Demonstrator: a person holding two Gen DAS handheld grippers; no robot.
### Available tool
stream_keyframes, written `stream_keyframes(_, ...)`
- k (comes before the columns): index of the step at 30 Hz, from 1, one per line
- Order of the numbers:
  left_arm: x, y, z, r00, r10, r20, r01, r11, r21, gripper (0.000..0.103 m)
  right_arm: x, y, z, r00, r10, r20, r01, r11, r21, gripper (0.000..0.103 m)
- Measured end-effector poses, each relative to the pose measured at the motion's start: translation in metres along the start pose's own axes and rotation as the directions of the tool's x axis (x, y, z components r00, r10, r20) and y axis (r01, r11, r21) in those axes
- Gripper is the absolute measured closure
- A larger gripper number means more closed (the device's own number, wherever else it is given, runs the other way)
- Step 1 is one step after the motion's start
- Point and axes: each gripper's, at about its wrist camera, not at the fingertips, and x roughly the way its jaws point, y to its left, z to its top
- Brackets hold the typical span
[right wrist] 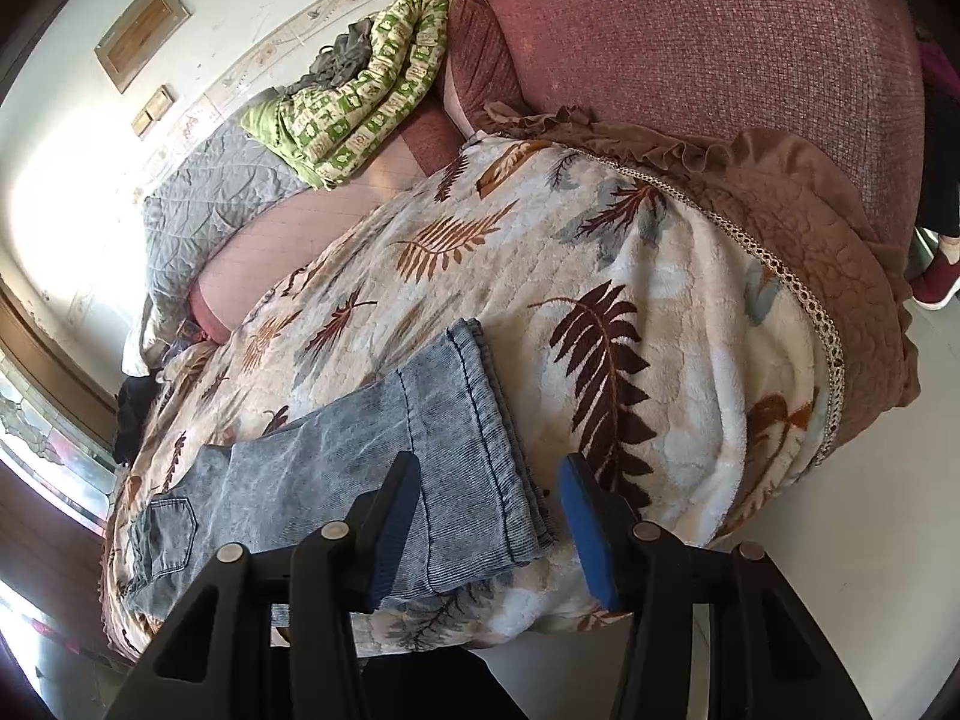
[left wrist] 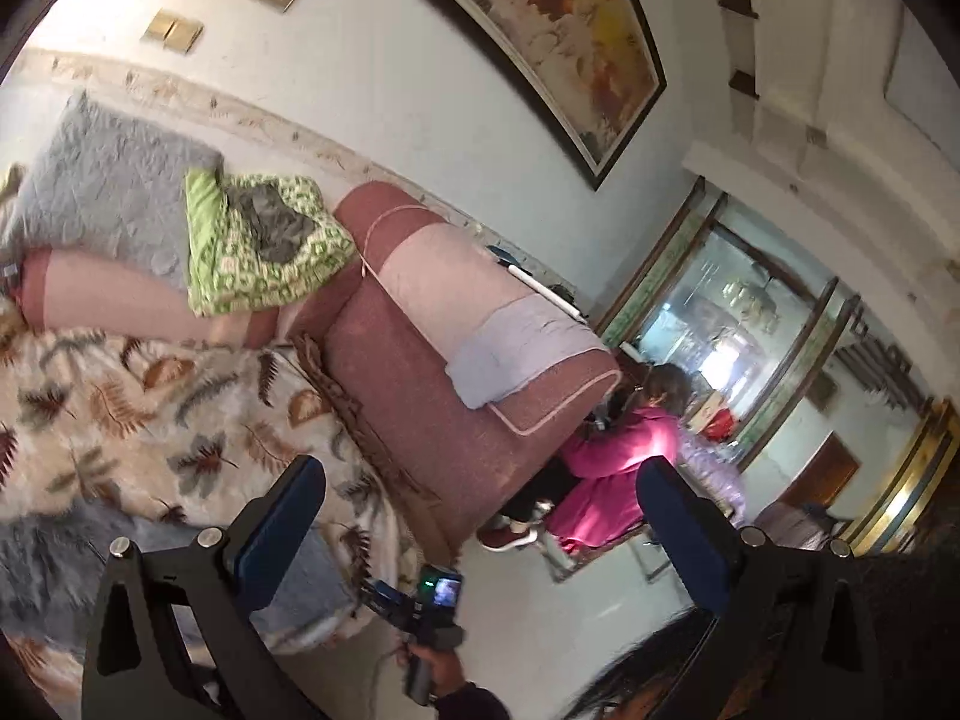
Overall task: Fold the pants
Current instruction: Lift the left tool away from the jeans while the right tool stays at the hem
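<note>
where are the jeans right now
In the right wrist view the jeans lie flat on the leaf-print blanket, low and left of centre, their hem end between the right gripper and its open jaws.

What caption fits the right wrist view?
Open right gripper poised over the hem of jeans on a leaf-print blanket.

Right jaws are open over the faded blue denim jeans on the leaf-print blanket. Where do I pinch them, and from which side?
Take the faded blue denim jeans by the stitched hem of the leg end, which lies flat just ahead of the right gripper. Come from above at the blanket's front edge, one jaw on either side of the hem: its layers are stacked there, and that edge is free.
</note>
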Motion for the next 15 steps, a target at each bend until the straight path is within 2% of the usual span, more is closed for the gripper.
stream_keyframes(2, 0.004, 0.004, -0.002, 1.000, 0.015, -0.012, -0.015, 1.000, -0.010, 0.000, 0.000, 0.000, 0.000, 1.000, 0.005, 0.003, -0.005, 1.000, -0.001, 0.052)
stream_keyframes(4, 0.011, 0.010, -0.003, 0.996, 0.083, -0.026, -0.083, 0.997, 0.009, 0.000, -0.001, 0.000, 0.001, 1.000, 0.004, 0.006, -0.004, 1.000, -0.004, 0.052)
stream_keyframes(6, 0.026, 0.024, -0.010, 0.976, 0.217, -0.028, -0.215, 0.974, 0.066, 0.000, -0.003, 0.000, 0.002, 1.000, 0.005, 0.008, -0.005, 1.000, -0.007, 0.052)
stream_keyframes(8, 0.046, 0.042, -0.019, 0.942, 0.332, -0.059, -0.322, 0.937, 0.133, 0.000, -0.004, 0.001, 0.003, 1.000, 0.007, 0.011, -0.007, 1.000, -0.014, 0.052)
stream_keyframes(9, 0.063, 0.058, -0.029, 0.906, 0.413, -0.094, -0.392, 0.902, 0.180, 0.000, -0.005, 0.001, 0.004, 1.000, 0.011, 0.011, -0.011, 1.000, -0.018, 0.052)
stream_keyframes(12, 0.106, 0.103, -0.062, 0.815, 0.560, -0.150, -0.500, 0.810, 0.307, 0.000, -0.006, -0.001, 0.006, 0.999, 0.034, 0.008, -0.034, 0.999, -0.022, 0.052)
stream_keyframes(14, 0.139, 0.148, -0.098, 0.706, 0.690, -0.159, -0.590, 0.698, 0.406, 0.000, -0.002, -0.003, 0.006, 0.997, 0.078, -0.005, -0.078, 0.997, -0.011, 0.052)
stream_keyframes(15, 0.151, 0.169, -0.114, 0.666, 0.731, -0.148, -0.621, 0.654, 0.432, 0.000, 0.000, -0.003, 0.006, 0.996, 0.092, -0.011, -0.092, 0.996, -0.006, 0.052)
